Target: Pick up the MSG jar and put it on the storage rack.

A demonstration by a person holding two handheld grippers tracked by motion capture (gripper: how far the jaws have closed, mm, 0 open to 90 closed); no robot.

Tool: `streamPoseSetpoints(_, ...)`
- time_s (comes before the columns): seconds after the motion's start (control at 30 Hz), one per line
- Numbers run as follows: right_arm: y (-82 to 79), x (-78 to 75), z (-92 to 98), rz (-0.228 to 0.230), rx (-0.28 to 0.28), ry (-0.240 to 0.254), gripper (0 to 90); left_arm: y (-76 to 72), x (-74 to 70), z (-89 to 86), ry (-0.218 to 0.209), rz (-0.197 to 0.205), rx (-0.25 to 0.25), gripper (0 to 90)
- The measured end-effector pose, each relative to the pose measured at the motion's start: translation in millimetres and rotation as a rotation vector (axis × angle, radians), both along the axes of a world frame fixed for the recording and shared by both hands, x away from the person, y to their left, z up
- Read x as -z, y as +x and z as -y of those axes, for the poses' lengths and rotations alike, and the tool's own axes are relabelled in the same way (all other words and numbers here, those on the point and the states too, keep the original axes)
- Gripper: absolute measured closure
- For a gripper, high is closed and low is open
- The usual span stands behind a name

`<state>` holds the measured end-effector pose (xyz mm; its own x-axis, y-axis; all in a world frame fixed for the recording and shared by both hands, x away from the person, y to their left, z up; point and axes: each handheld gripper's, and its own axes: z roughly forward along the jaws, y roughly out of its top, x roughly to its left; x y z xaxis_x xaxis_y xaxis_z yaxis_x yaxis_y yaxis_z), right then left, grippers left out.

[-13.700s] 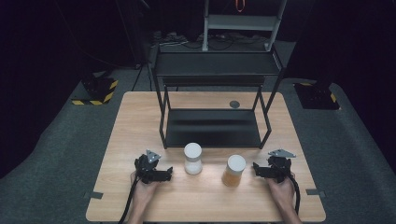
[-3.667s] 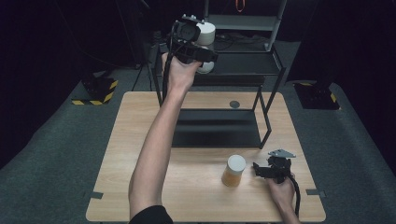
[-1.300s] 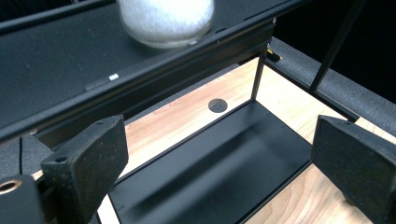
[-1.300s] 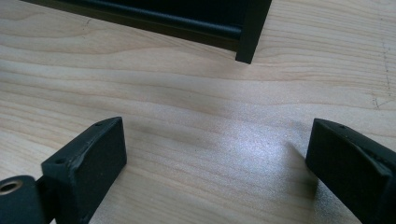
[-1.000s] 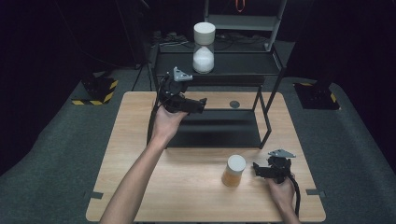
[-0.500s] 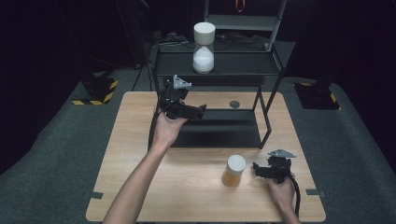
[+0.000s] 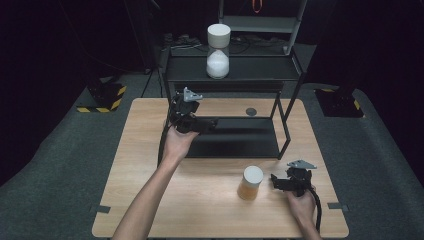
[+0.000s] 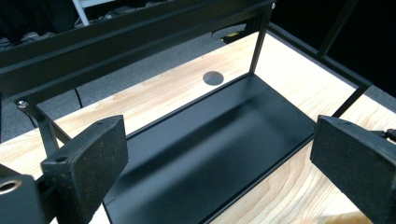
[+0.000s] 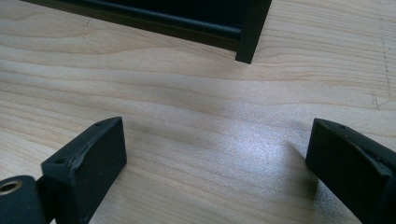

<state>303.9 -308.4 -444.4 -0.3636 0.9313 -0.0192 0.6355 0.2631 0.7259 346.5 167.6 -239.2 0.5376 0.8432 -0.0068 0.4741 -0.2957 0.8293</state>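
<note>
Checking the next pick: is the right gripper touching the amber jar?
Apart. The high view shows bare table between the right gripper and the amber jar.

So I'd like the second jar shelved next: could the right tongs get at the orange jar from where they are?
Probably yes. The right tongs are open beside the orange jar, with only bare table between them and nothing in the way.
</note>
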Motion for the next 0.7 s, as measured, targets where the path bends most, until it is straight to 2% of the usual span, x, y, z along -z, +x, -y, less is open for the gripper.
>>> streamPoseSetpoints(0.47,0.0,0.0,-0.1,0.0,0.0,0.0,4.6,-2.1,15.9,2.4,0.009,-0.014,0.003,4.2)
streamPoseSetpoints(0.7,0.0,0.0,-0.2,0.0,0.001,0.0,4.6,-1.6,27.4,1.0,0.002,-0.035,-0.003,4.3)
